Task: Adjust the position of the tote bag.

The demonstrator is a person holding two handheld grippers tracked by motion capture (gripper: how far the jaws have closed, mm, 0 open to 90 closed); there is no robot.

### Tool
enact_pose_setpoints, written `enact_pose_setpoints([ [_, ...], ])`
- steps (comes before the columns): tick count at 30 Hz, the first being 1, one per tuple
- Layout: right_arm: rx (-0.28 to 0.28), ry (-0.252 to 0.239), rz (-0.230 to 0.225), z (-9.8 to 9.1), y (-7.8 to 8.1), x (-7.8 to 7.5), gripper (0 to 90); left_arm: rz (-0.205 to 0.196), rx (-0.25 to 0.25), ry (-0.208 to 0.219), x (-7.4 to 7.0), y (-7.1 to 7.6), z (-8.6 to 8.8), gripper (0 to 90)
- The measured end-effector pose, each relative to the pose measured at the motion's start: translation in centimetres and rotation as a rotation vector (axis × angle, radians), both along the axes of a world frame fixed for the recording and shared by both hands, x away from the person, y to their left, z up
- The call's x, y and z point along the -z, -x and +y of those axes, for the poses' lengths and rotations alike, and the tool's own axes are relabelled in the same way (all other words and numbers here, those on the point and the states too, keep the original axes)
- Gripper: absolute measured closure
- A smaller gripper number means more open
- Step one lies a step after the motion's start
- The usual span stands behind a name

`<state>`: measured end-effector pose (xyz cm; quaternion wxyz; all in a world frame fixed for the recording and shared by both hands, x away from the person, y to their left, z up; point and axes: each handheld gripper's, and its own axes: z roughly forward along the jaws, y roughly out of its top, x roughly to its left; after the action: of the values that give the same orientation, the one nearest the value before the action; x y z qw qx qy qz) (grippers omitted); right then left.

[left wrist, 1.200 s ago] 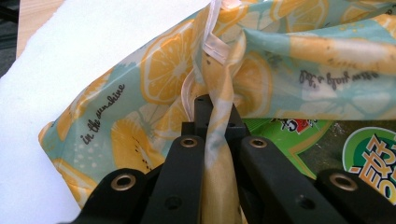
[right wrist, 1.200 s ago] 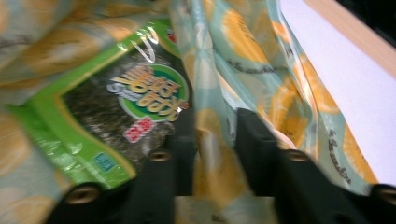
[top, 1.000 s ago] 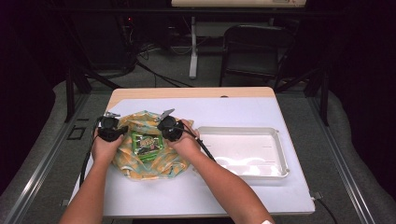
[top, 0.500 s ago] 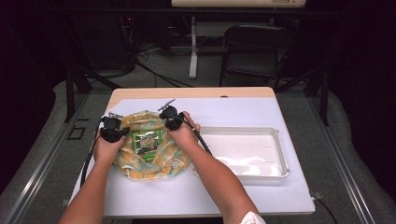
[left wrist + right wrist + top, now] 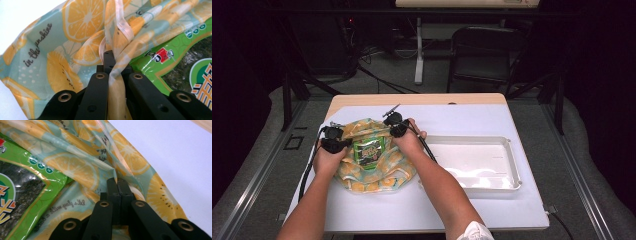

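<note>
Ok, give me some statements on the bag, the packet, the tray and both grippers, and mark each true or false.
1. The left gripper is shut on the bag. True.
2. The green packet lies in the tray. False: it lies on the bag, between the two grippers.
3. The right gripper is open above the bag. False: its jaws are shut on the bag's fabric.
4. The tray sits to the right of the bag. True.
5. The bag has a lemon-slice print. True.
</note>
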<state>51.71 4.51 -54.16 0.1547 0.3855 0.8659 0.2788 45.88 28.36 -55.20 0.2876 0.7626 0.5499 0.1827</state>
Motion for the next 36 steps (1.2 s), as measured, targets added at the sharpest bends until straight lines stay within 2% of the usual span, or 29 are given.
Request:
enact_pose_setpoints([
  [2, -0.010, 0.022, 0.020, 0.0, -0.2, 0.0, 90.0, 0.010, -0.014, 0.032, 0.2, -0.1, 0.2, 89.7],
  [3, 0.002, 0.008, 0.017, 0.1, -0.3, 0.1, 90.0, 0.010, -0.020, 0.040, 0.2, -0.1, 0.3, 89.8],
  [6, -0.010, 0.033, 0.031, 0.2, -0.5, 0.2, 90.0, -0.001, -0.005, 0.017, 0.2, -0.1, 0.3, 90.0],
  [8, 0.000, 0.018, 0.035, 0.2, -0.5, 0.3, 90.0, -0.006, 0.004, 0.012, 0.3, -0.1, 0.3, 90.0],
  [13, 0.001, 0.010, 0.039, 0.2, -0.5, 0.3, 90.0, -0.001, -0.016, 0.027, 0.3, -0.2, 0.3, 90.0],
  [14, -0.005, 0.017, 0.036, 0.3, -0.4, 0.3, 90.0, 0.003, -0.020, 0.024, 0.2, -0.1, 0.2, 88.6],
  [15, -0.007, 0.020, 0.033, 0.3, -0.4, 0.3, 90.0, -0.003, -0.021, -0.001, -0.2, 0.1, 0.2, 84.7],
  [16, -0.007, 0.020, 0.033, 0.3, -0.4, 0.3, 90.0, -0.003, -0.021, -0.001, -0.2, 0.1, 0.2, 78.6],
  [17, -0.009, 0.019, 0.029, 0.3, -0.4, 0.4, 90.0, -0.003, -0.018, 0.002, -0.4, 0.3, 0.2, 78.6],
  [18, -0.013, 0.008, 0.028, 0.2, -0.4, 0.4, 90.0, -0.004, -0.003, 0.003, -0.6, 0.5, 0.4, 68.2],
  [20, -0.013, 0.011, 0.039, 0.1, -0.5, 0.4, 90.0, -0.033, 0.032, -0.011, -1.3, 1.1, 0.6, 64.3],
  [21, -0.012, 0.011, 0.038, 0.2, -0.5, 0.4, 90.0, -0.056, 0.062, -0.028, -2.3, 1.9, 0.8, 63.3],
  [22, -0.012, 0.011, 0.038, 0.2, -0.5, 0.4, 90.0, -0.056, 0.062, -0.028, -2.3, 1.9, 0.8, 62.3],
  [23, -0.017, 0.024, 0.040, 0.1, -0.5, 0.3, 90.0, -0.074, 0.073, -0.035, -2.9, 2.3, 0.8, 62.3],
  [24, -0.010, 0.013, 0.036, 0.2, -0.5, 0.4, 90.0, -0.115, 0.094, -0.040, -4.0, 3.0, 0.6, 59.8],
  [25, -0.010, 0.013, 0.036, 0.2, -0.5, 0.4, 90.0, -0.115, 0.094, -0.040, -4.0, 3.0, 0.6, 59.7],
  [28, -0.004, 0.012, 0.034, 0.2, -0.4, 0.4, 90.0, -0.169, 0.113, -0.027, -5.4, 3.9, 0.2, 60.2],
  [29, -0.004, 0.014, 0.033, 0.3, -0.4, 0.4, 90.0, -0.181, 0.120, -0.021, -5.6, 4.1, 0.0, 63.7],
  [32, -0.007, 0.016, 0.039, 0.2, -0.5, 0.4, 90.0, -0.191, 0.138, -0.031, -6.1, 4.6, -0.5, 64.0],
  [36, 0.001, 0.011, 0.041, 0.2, -0.5, 0.4, 90.0, -0.205, 0.139, -0.065, -6.2, 4.9, -0.9, 64.2],
])
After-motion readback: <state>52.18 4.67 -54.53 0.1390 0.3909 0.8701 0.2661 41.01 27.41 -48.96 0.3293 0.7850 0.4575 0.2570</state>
